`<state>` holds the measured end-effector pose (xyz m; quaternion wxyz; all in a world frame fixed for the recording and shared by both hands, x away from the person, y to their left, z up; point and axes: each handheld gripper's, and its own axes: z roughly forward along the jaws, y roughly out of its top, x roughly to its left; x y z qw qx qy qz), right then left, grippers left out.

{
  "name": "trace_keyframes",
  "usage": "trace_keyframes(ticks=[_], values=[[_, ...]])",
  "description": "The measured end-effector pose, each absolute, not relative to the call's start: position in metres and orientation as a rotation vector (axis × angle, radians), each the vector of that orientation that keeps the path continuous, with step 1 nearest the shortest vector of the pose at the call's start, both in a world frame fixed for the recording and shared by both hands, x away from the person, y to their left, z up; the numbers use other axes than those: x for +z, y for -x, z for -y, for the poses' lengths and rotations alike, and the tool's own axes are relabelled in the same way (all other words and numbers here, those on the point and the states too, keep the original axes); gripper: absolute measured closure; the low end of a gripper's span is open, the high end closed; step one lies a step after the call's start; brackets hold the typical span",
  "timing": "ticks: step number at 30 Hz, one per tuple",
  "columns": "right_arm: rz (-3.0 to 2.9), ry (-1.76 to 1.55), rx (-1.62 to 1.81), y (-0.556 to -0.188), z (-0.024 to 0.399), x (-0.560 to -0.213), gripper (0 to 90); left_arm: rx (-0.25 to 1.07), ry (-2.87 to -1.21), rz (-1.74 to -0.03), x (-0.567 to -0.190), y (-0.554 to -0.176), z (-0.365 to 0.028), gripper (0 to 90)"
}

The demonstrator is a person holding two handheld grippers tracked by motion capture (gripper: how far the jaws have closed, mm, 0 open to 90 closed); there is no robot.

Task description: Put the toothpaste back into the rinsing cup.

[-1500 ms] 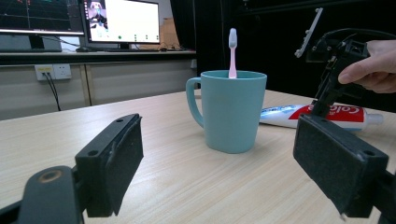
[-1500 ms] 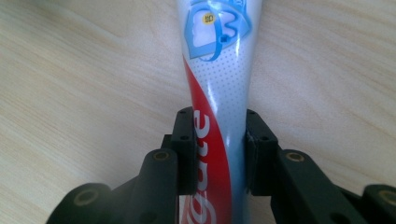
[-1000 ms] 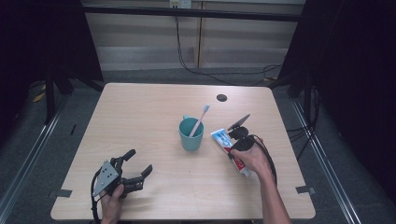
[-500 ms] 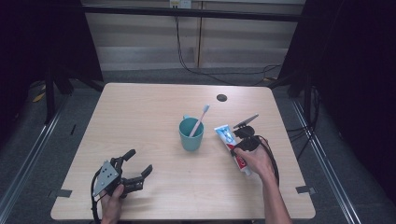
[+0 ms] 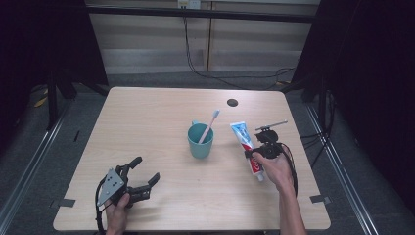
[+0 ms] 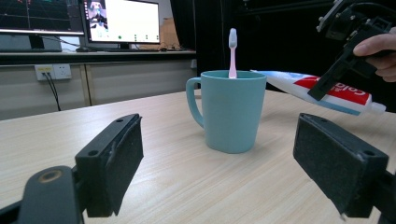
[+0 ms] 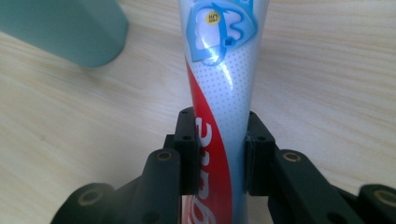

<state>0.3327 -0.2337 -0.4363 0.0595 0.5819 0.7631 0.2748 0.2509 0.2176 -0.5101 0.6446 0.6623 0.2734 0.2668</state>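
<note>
Right tool [image 7: 219, 158] clamped on toothpaste tube [image 7: 219, 93], held off the table [image 5: 147, 122] just right of the mug [image 5: 199, 142] (brush inside). Left tool [image 5: 139, 178] jaws wide, near front edge, open table around it.

Right tongs [image 5: 258, 152] grip the toothpaste tube [image 5: 246, 145] beside the teal cup [image 5: 200, 142].

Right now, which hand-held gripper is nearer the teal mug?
Right. The right hand-held gripper grips the toothpaste tube just beside the teal mug; the left hand-held gripper sits farther off, at the table's near-left.
</note>
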Motion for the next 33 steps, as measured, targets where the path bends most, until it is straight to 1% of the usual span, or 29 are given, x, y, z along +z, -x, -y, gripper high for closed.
trace_keyframes(ticks=[16, 33], values=[[-2.159, -1.632, 1.049, -0.318, 0.23, -0.416, 72.0, 0.607, -1.501, -0.627, -0.51, -0.251, -0.217, 15.5], [-1.967, -1.516, 1.274, -0.309, 0.234, -0.403, 71.9, 0.609, -1.506, -0.625, -0.51, -0.251, -0.218, 15.4]])
